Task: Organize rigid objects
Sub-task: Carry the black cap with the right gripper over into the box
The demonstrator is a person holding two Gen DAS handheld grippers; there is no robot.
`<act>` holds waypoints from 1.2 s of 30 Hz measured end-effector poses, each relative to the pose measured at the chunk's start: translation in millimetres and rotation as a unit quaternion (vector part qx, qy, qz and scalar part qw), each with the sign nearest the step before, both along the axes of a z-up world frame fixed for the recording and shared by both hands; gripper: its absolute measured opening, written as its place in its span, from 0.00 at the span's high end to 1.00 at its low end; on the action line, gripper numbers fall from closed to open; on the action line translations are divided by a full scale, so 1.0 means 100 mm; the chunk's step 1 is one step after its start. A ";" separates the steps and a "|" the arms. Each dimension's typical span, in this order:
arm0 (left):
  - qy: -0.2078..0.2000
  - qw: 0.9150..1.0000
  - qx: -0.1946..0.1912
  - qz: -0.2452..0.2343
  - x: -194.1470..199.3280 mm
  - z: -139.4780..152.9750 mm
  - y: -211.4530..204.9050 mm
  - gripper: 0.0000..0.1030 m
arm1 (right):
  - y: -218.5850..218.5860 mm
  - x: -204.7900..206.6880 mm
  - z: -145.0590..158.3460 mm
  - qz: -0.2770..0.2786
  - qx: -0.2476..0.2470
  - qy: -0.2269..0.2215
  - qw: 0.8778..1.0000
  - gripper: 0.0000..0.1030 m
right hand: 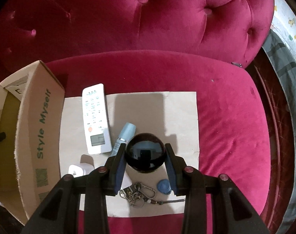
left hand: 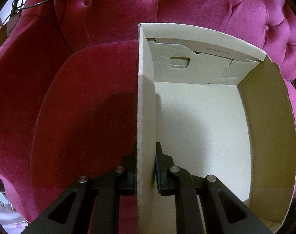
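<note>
Black ball (right hand: pixel 145 152) sits pinched in my right gripper (right hand: pixel 146 164), above the paper sheet (right hand: pixel 167 117).

Under it lie keys (right hand: pixel 137 192) and a blue tag (right hand: pixel 164 185). Farther off are a blue bottle (right hand: pixel 124 136) and white remote (right hand: pixel 95 117). My left gripper (left hand: pixel 146 167) squeezes the box (left hand: pixel 146 97) wall on the pink sofa (left hand: pixel 89 97).

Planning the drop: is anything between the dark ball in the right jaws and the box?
Nothing visible blocks it. The ball is lifted above the remote; the box is open-topped, its floor bare.
</note>
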State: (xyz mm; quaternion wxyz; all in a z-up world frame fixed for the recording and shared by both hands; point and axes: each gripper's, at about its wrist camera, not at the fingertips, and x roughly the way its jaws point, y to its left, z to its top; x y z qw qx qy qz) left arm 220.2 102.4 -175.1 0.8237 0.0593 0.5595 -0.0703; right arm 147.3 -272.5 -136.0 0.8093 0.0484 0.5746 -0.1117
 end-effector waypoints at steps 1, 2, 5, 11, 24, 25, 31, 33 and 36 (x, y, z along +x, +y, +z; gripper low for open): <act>0.000 1.000 0.000 0.000 0.00 0.00 0.00 0.86 | 0.02 0.00 0.03 0.000 0.000 -0.001 1.000 0.61; 0.000 1.000 0.000 0.000 0.00 0.00 0.00 0.86 | 0.03 0.00 0.06 0.001 -0.002 -0.002 1.000 0.61; 0.000 1.000 0.002 -0.001 0.00 -0.01 0.00 0.86 | 0.11 0.01 0.15 0.004 -0.004 -0.003 1.000 0.61; 0.000 1.000 0.002 -0.001 0.00 -0.01 0.00 0.86 | 0.28 0.02 0.34 0.013 -0.005 -0.008 1.000 0.61; 0.000 1.000 0.001 0.000 0.01 0.00 -0.01 0.86 | 0.78 0.11 0.71 0.056 0.007 -0.021 0.998 0.61; 0.001 1.000 0.000 0.000 0.01 0.00 0.00 0.86 | 0.84 0.12 0.73 0.062 0.007 -0.023 0.998 0.61; 0.000 1.000 0.002 -0.001 0.01 0.00 0.00 0.86 | 1.14 0.19 0.79 0.091 0.013 -0.029 0.995 0.61; 0.000 1.000 0.004 -0.002 0.01 0.00 0.00 0.86 | 1.22 0.22 0.80 0.100 0.017 -0.030 0.994 0.61; 0.000 1.000 0.003 -0.001 0.01 0.00 -0.01 0.86 | 1.38 0.26 0.78 0.113 0.024 -0.033 0.993 0.61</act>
